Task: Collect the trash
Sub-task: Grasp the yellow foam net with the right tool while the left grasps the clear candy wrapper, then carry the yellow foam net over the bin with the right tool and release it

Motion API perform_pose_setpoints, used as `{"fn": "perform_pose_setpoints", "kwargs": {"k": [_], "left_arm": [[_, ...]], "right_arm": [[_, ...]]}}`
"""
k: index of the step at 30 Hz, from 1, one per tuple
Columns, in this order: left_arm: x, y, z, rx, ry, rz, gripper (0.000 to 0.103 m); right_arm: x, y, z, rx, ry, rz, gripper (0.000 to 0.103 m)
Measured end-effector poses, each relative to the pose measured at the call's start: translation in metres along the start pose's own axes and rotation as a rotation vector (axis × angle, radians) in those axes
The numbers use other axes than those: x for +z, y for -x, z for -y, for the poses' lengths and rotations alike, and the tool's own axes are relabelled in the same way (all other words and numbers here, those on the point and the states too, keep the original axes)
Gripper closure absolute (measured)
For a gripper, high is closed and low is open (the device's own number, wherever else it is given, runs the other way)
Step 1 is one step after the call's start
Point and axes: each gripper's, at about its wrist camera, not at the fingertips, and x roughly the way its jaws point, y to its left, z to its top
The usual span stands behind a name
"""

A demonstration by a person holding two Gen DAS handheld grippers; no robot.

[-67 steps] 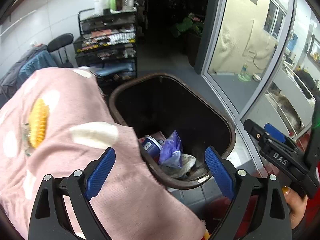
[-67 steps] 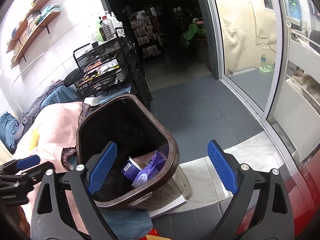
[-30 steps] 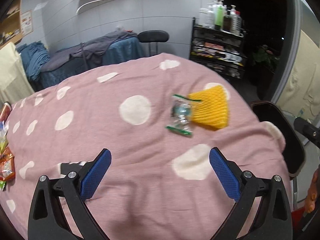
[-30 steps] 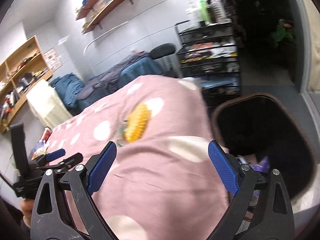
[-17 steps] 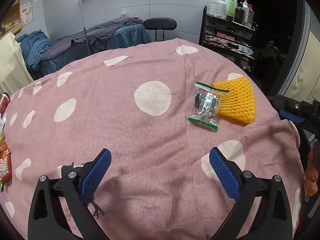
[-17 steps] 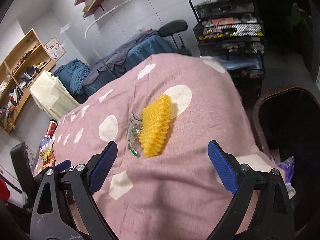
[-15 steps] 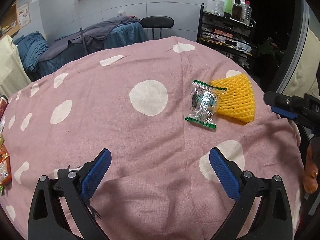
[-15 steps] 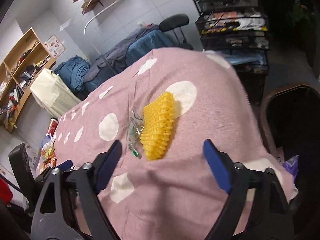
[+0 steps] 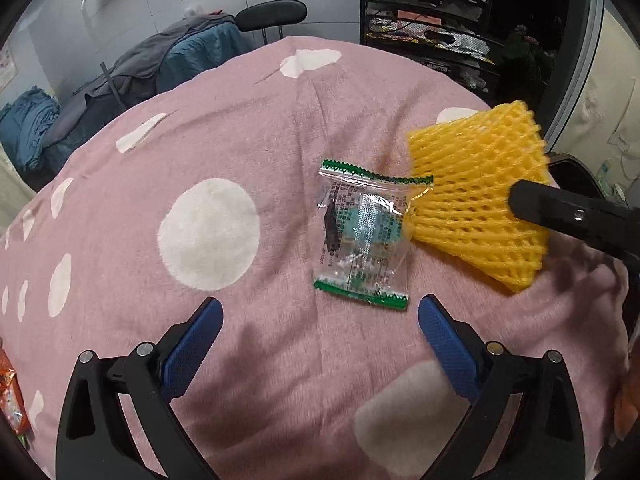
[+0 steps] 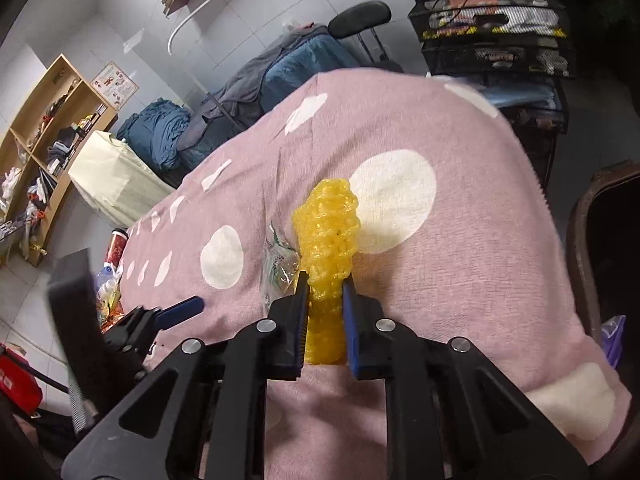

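A yellow foam fruit net (image 9: pixel 476 196) lies on the pink polka-dot cloth (image 9: pixel 224 128), its left edge over a clear candy wrapper with green ends (image 9: pixel 362 240). My right gripper (image 10: pixel 325 284) is shut on the near end of the net (image 10: pixel 328 240); in the left wrist view one of its black fingers (image 9: pixel 576 216) lies across the net. My left gripper (image 9: pixel 320 332) is open and empty, just short of the wrapper. The wrapper (image 10: pixel 276 260) also shows left of the net in the right wrist view.
A brown trash bin (image 10: pixel 600 248) stands past the table's right edge. A black wire rack (image 9: pixel 432 20), a chair (image 9: pixel 272 16) and heaped clothes (image 9: pixel 172 52) stand behind the table. Snack packets (image 9: pixel 10 396) lie at the table's left end.
Both grippers moved in toward the two items. My right gripper went from wide open to shut on the yellow net. My left gripper came closer to the wrapper and stayed open.
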Motion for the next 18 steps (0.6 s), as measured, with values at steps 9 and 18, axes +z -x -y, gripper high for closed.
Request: {"fn": "perform_pose_setpoints", "kwargs": {"k": [9,18], "left_arm": [[0.009,-0.011,-0.007,-0.049,0.051,-0.018,0.051],[-0.009,0.035,-0.009,-0.108,0.104,0.099,0.051]], "right_arm": [[-0.011,0.059,0.000,-0.116,0.054,0.168,0.086],[-0.026,0.105,0.031,-0.154,-0.013,0.251,0.086]]}}
